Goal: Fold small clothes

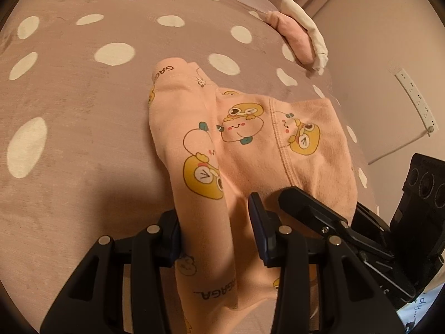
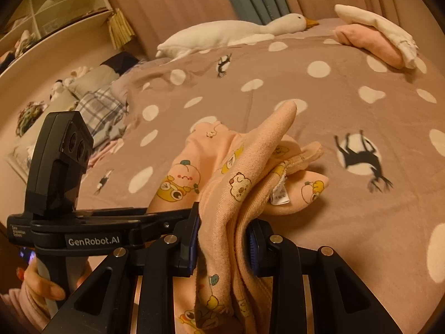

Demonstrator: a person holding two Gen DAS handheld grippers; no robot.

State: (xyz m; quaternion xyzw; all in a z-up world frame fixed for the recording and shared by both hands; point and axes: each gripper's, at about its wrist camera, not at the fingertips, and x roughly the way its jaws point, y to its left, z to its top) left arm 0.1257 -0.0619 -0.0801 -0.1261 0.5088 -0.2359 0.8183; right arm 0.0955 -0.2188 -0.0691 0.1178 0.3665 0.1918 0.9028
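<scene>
While bunched, soft peach knit [image 2: 239, 194] fills R tongs [image 2: 224, 239].

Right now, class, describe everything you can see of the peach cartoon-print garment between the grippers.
The peach cartoon-print garment looks like soft knit cotton, printed with yellow frog-like characters, peach faces and "GAGA" lettering. It has stitched seams, and a white label shows in the right wrist view. It lies partly folded on the dotted mauve bedspread. The right gripper is clamped on a bunched, lifted fold; the left gripper straddles another fold, jaws apart.
</scene>
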